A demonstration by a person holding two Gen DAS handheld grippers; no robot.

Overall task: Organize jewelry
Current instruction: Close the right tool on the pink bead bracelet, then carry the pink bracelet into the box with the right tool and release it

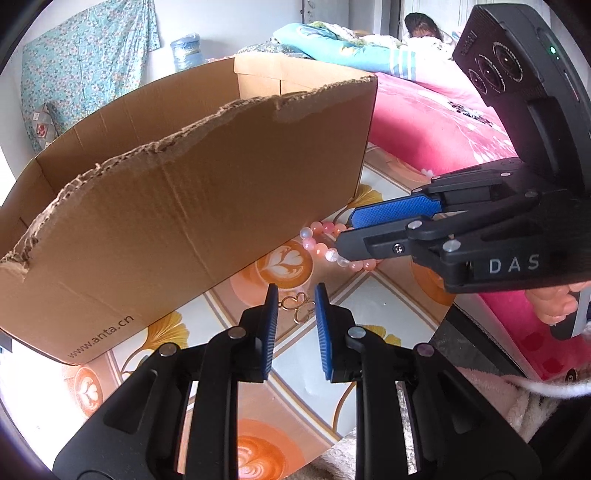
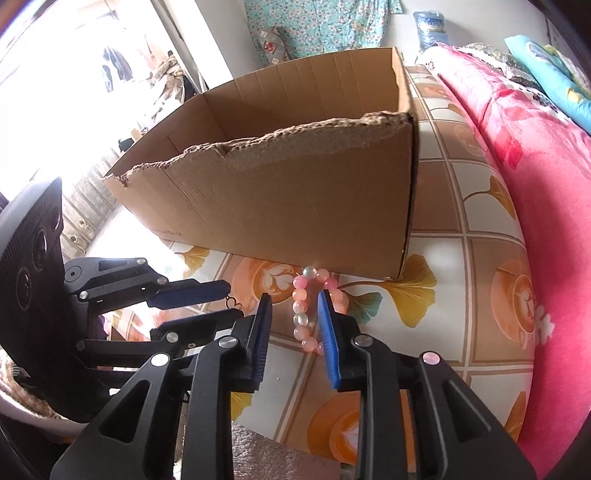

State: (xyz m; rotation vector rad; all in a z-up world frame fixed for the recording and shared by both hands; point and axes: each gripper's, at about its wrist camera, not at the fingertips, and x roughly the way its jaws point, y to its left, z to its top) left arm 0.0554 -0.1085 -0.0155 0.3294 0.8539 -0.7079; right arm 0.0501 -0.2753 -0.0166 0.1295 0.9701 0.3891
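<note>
A small gold butterfly-shaped pendant (image 1: pixel 297 306) lies on the patterned tablecloth (image 1: pixel 373 291) between the blue pads of my left gripper (image 1: pixel 296 292). Its wings reach both pads, so the jaws are shut on it. In the right wrist view the pendant (image 2: pixel 233 303) spans the tips of the left gripper (image 2: pixel 234 300). A pink and clear bead bracelet (image 2: pixel 299 295) lies in front of the cardboard box (image 2: pixel 295 203). My right gripper (image 2: pixel 294 297) stands open, its jaws either side of one strand, pads apart from the beads. The left wrist view shows the right gripper (image 1: pixel 344 230) over the bracelet (image 1: pixel 319 252).
The torn-rimmed box (image 1: pixel 184 184) fills the table's left and back. A pink bed cover (image 1: pixel 424 122) borders the table on the right, with folded bedding and a person (image 1: pixel 421 27) far behind. A hand (image 1: pixel 554 299) holds the right gripper.
</note>
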